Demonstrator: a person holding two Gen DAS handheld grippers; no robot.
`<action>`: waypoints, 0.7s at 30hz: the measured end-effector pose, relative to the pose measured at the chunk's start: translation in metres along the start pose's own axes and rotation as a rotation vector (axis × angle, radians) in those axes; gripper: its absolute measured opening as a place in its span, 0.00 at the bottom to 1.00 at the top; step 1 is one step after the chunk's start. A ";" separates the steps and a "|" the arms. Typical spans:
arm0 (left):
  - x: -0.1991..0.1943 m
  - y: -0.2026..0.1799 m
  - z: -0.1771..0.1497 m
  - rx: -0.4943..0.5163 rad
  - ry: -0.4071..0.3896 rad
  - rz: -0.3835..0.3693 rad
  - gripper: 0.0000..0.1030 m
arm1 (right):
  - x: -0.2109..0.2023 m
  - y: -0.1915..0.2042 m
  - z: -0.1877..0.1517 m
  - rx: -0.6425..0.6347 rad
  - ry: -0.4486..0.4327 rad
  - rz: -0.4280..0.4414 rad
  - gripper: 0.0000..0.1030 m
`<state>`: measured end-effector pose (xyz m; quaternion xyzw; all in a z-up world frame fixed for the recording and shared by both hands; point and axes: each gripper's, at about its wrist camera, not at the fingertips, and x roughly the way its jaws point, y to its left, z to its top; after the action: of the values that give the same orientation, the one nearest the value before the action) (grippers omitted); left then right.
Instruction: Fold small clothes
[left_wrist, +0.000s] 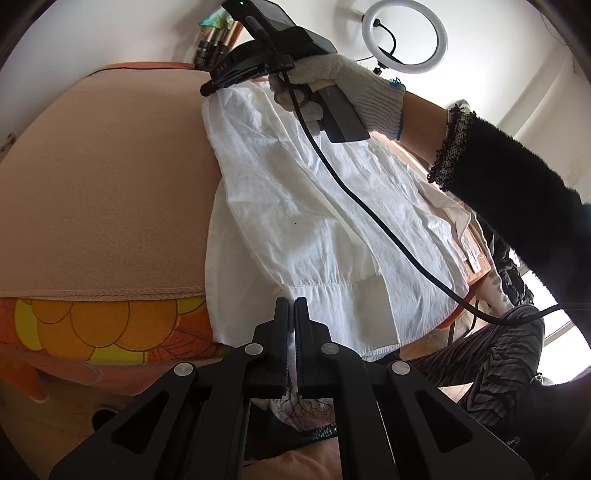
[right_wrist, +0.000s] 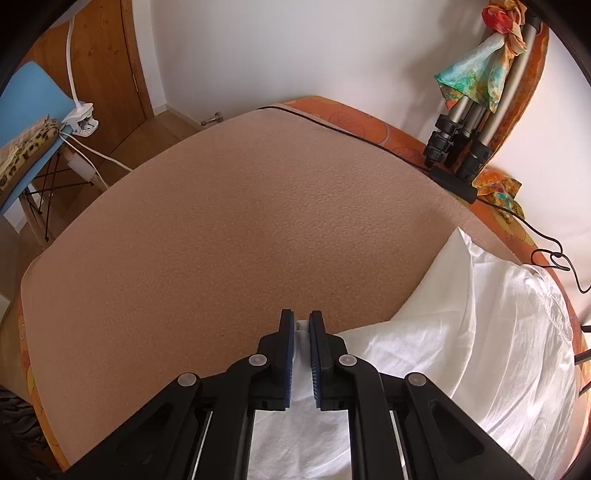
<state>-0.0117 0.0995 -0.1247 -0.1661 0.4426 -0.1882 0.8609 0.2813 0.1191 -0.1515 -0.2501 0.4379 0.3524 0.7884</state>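
Note:
A white garment (left_wrist: 314, 221) lies stretched on the beige mat (left_wrist: 103, 192), with a gathered waist seam near my left gripper. My left gripper (left_wrist: 291, 306) is shut on the garment's near edge at the table's front. My right gripper (left_wrist: 210, 88), held by a gloved hand (left_wrist: 351, 85), is shut on the garment's far edge. In the right wrist view, my right gripper (right_wrist: 302, 321) pinches a fold of white cloth, and the rest of the garment (right_wrist: 480, 332) trails to the right over the mat (right_wrist: 221, 229).
An orange flowered cloth (left_wrist: 92, 328) lies under the mat. A tripod (right_wrist: 461, 144) with a colourful scarf (right_wrist: 476, 70) and a black cable (right_wrist: 351, 133) sit at the mat's far right. A blue chair (right_wrist: 29, 110) stands left. A ring light (left_wrist: 404, 35) hangs above.

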 end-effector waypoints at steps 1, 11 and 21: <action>-0.003 0.002 0.002 0.005 -0.005 0.012 0.02 | -0.002 -0.003 0.000 0.011 -0.005 -0.001 0.04; 0.001 0.014 0.004 0.004 0.013 0.176 0.46 | -0.007 -0.009 0.002 0.076 -0.028 -0.017 0.04; 0.018 0.014 0.009 0.021 0.031 0.157 0.13 | -0.031 -0.035 0.001 0.164 -0.076 0.024 0.04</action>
<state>0.0077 0.1046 -0.1388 -0.1190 0.4654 -0.1273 0.8678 0.2972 0.0876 -0.1212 -0.1657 0.4380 0.3341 0.8180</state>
